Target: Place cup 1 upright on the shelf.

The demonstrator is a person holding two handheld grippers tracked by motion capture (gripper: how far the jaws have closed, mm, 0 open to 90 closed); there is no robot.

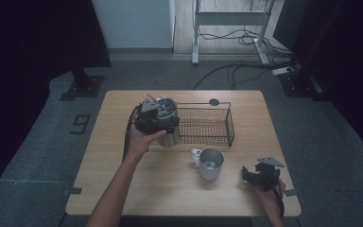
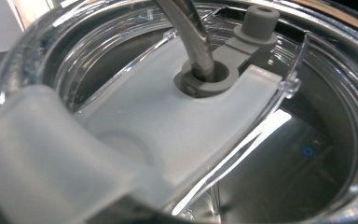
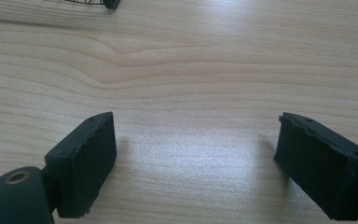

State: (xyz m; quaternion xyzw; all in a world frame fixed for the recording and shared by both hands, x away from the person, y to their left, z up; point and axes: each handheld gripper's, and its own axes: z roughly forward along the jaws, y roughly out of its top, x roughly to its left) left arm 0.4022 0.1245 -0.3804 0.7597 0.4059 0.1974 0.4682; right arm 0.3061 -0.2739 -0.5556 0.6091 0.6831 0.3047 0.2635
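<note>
1. Left side: the left gripper [image 1: 157, 118] sits directly over the tumbler [image 1: 169, 135], which stands upright on the table [image 1: 123, 156] against the left end of the wire basket [image 1: 208, 125]. In the left gripper view the camera looks almost straight down onto the clear lid [image 2: 168, 126], with the straw [image 2: 189, 32] rising through its grey grommet [image 2: 205, 79]. Whether this gripper's jaws are apart or clamped on the lid's rim cannot be told from the pictures.
2. The tumbler's long axis runs vertically, so the gripper above it meets it end-on; I judge that any lift goes straight up along that axis, and any placing into the basket goes rightward over the near wall.
3. Middle: the metal mug [image 1: 211, 163] stands upright in front of the basket, handle to the left, apart from both hands.
4. Right side: the right gripper [image 1: 260, 176] rests near the table's front right corner, well apart from the tumbler. Its jaws stand apart with bare wood between them. The left hand is far nearer.
</note>
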